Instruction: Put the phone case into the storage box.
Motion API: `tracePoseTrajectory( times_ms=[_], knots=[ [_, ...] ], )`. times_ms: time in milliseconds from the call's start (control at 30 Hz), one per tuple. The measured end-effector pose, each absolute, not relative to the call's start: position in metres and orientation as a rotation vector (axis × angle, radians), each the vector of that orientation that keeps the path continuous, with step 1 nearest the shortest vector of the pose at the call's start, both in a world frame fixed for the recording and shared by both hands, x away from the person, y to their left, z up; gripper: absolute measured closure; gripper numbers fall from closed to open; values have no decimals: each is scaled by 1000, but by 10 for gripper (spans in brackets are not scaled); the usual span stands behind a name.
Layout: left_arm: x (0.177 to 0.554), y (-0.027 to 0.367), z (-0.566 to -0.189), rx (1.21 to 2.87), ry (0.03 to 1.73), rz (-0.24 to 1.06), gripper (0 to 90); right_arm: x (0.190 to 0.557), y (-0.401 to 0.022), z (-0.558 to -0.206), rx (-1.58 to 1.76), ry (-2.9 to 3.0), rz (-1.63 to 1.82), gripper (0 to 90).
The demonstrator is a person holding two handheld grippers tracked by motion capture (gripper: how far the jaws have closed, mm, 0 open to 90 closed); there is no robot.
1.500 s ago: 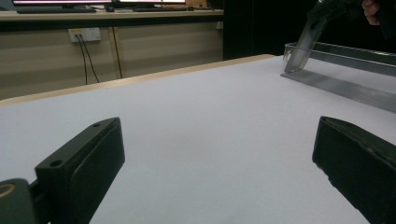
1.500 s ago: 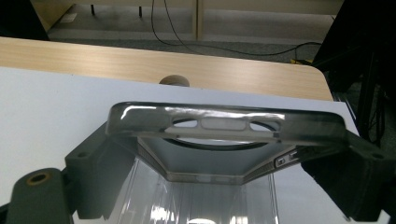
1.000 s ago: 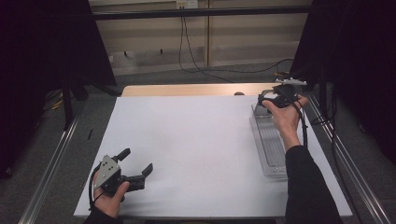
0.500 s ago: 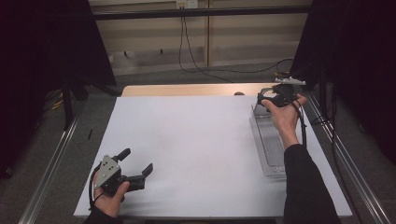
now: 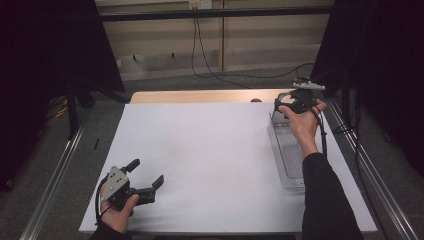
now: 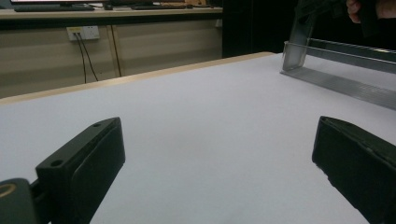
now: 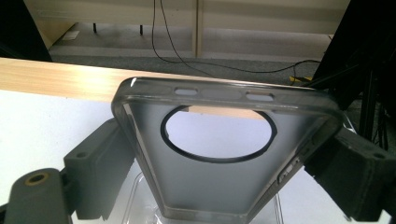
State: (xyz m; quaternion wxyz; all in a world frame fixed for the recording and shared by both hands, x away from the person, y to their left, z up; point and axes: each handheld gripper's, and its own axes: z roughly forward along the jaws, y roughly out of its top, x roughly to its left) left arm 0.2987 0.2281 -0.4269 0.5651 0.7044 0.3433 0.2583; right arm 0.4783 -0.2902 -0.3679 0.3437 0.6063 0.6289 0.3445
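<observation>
Near the tabletop's front left corner, the left gripper [image 5: 145, 180] rests low on the white tabletop [image 5: 210, 150] with its jaws spread wide around nothing. At the far right edge, the right gripper [image 5: 290, 103] clamps a translucent grey phone case [image 7: 219, 158] by its sides, above the far end of a clear plastic tray [image 5: 290, 155]. The case's lower end is cut off in the right gripper view, and the high view shows it only faintly.

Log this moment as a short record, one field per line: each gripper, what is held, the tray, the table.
left gripper: open, holding nothing, low at the near left of the table
right gripper: shut on phone case, over the far end of the tray
phone case: translucent grey, round camera hole, gripped by its two long sides
tray: clear plastic, long, along the right side
table: white top, wooden far edge
</observation>
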Motion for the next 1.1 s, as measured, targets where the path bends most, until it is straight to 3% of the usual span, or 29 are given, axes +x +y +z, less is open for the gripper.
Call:
tracePoseTrajectory(
  times_ms=[1100],
  knots=[
    [299,228,-427,1658,806,608,24,483,-295,-370,1571,1631,950,93]
  ],
)
